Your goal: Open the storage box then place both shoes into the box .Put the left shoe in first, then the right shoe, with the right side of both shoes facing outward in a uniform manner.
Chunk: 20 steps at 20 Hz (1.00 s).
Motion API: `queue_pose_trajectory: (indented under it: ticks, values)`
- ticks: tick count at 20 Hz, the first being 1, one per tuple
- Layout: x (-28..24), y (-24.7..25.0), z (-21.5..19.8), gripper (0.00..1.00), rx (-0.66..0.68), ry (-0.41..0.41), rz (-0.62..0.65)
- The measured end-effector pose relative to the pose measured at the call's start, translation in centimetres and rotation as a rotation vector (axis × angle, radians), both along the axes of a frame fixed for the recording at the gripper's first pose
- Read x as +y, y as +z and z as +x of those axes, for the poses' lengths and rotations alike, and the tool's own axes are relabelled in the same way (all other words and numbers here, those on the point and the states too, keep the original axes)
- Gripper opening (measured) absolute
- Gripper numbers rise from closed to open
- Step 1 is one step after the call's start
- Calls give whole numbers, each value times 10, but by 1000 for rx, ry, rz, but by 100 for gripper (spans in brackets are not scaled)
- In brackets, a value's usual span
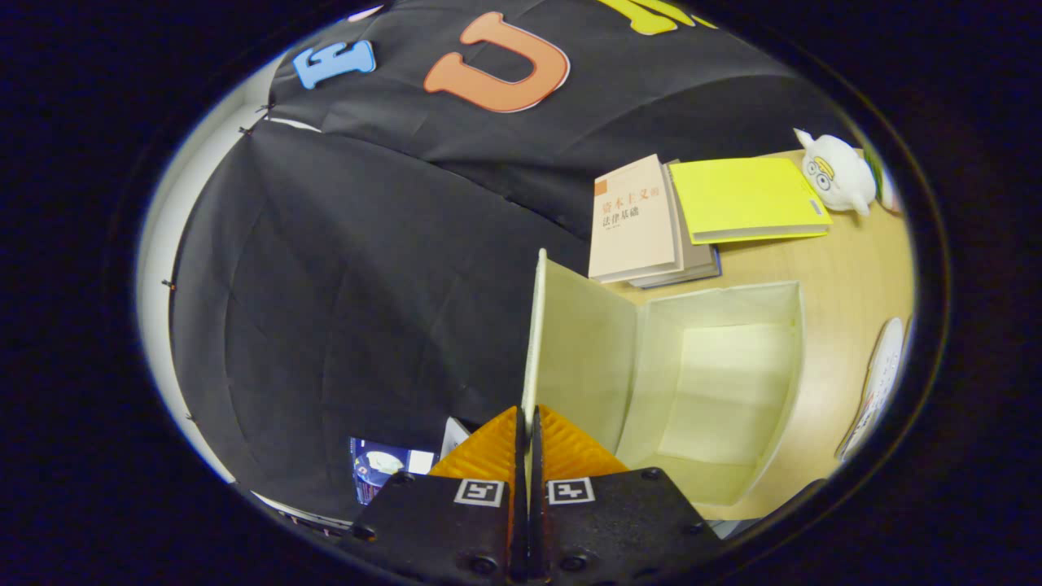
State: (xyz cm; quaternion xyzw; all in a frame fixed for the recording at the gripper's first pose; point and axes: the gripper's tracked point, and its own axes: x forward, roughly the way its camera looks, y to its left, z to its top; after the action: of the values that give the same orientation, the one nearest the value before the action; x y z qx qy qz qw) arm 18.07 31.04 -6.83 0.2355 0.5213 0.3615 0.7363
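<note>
Cream fabric lid (580,342) pinched between my tongs (527,439), both fingers clamped on its edge, one on each face. Lid stands up on edge and runs straight ahead from the fingertips. Storage box (716,382) sits just to the right of the fingers, open, pale inside, bottom bare, lid joined along its near-left wall. Wooden table (855,277) under the box. Beyond the box, a stack of books (639,220) with a tan cover on top, a yellow folder (753,199) touching it on the right. White plush toy (838,175) further right past the folder, on the table. White flat object (875,387) right of the box, can't tell what it is. Left of my fingers, a blue and white packet (383,468) low down against the black cloth.
</note>
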Motion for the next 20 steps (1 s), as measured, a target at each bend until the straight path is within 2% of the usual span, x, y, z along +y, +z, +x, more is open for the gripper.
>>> queue_pose_trajectory:
  ticks: [4,6,9,11,12,15,16,20]
  values:
    - [45,-7,-1,9,-45,40,-68]
    - [61,-12,4,15,-88,38,-97]
    - [75,-15,0,42,-83,40,-114]
    - [72,-27,2,60,-54,24,-176]
    - [66,-34,2,62,-38,15,-215]
    - [44,-52,3,94,-12,5,-311]
    - [34,-58,5,99,-9,0,-336]
    - [-13,-79,1,99,17,-12,-395]
